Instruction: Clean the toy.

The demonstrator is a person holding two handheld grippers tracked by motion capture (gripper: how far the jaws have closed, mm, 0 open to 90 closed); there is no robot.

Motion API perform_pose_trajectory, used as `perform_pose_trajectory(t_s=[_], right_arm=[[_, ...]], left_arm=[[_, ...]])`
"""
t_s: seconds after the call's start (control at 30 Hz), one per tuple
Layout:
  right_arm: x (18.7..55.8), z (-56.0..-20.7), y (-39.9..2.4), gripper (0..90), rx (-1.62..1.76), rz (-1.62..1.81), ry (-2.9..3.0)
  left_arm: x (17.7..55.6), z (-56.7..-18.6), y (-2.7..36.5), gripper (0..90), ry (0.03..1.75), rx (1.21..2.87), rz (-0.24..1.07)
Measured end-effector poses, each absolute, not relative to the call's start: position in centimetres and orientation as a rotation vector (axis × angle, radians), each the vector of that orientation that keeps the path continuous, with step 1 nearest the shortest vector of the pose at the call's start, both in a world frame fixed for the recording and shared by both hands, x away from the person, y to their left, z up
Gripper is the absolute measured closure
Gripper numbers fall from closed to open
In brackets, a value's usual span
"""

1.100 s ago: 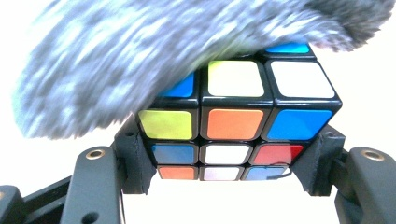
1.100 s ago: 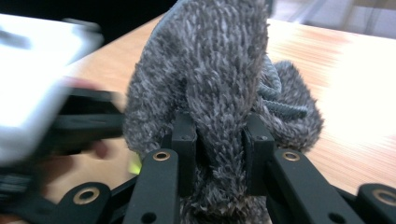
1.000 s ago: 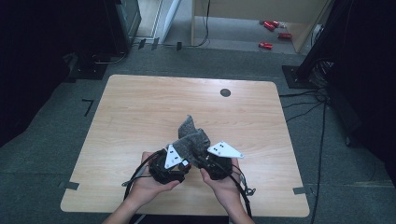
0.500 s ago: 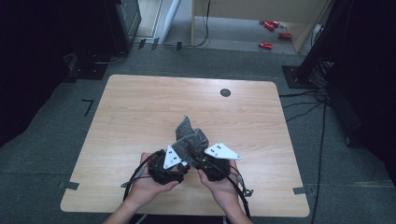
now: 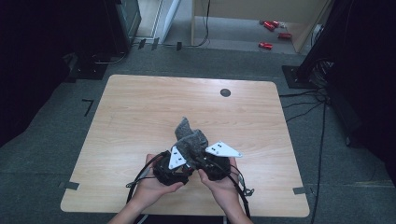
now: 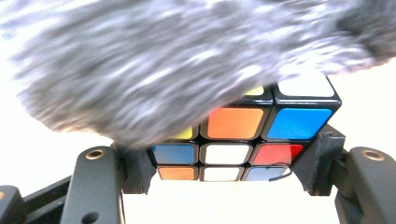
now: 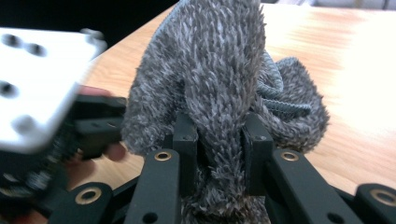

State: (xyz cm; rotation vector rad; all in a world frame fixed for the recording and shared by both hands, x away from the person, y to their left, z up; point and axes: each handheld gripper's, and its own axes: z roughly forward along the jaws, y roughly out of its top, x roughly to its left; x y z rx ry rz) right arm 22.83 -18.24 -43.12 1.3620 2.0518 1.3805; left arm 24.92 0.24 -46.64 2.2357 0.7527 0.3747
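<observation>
The left tongs (image 6: pixel 224 182) are clamped on a puzzle cube (image 6: pixel 247 135), their pads pressing its two opposite sides at the lowest row of stickers, while the right tongs (image 7: pixel 218 144) are clenched on a fold of grey fuzzy cloth (image 7: pixel 219 79) pinched between their pads. The cube has black edges and mixed stickers: orange, blue, white, red and yellow show on the face toward the left gripper camera, so it is scrambled. The cloth is shaggy, mottled grey and white, and drapes over the top of the cube, hiding most of its upper rows. In the high view the cloth (image 5: pixel 190 136) rises from between the left tongs (image 5: pixel 183 156) and the right tongs (image 5: pixel 205 156), its long axis tilted up and away from the person toward the far side of the table (image 5: pixel 140 107), with one lobe standing highest. Both hands hold the tongs side by side near the table's near edge, cables trailing beneath them. A small dark round disc (image 5: pixel 225 92) lies well apart near the far edge. On the floor beyond, red objects (image 5: pixel 266 45) lie by a wooden panel.
</observation>
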Motion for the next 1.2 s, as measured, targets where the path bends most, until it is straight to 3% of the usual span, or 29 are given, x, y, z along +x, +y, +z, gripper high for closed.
perform_pose_trajectory(t_s=[0.33, 0.53, 0.73, 0.93, 1.2], right_arm=[[22.6, -44.0, -16.9, 73.1, 1.268, 1.383, 2.157], [23.4, -44.7, -18.6, 73.1, 1.317, 1.419, 2.162], [22.2, -44.3, -16.3, 72.5, 1.223, 1.379, 2.180], [23.6, -44.7, -18.3, 72.9, 1.374, 1.401, 2.123], [22.9, -44.2, -16.9, 72.8, 1.259, 1.373, 2.166]], left_arm=[[23.8, -48.3, -1.7, 35.2, 0.694, 2.291, 0.337], [25.5, -48.6, 0.3, 35.2, 0.801, 2.234, 0.287], [24.7, -48.8, -1.1, 35.2, 0.790, 2.221, 0.307], [25.1, -49.0, -1.1, 35.2, 0.784, 2.212, 0.288], [25.1, -48.9, -1.2, 35.2, 0.775, 2.204, 0.304]])
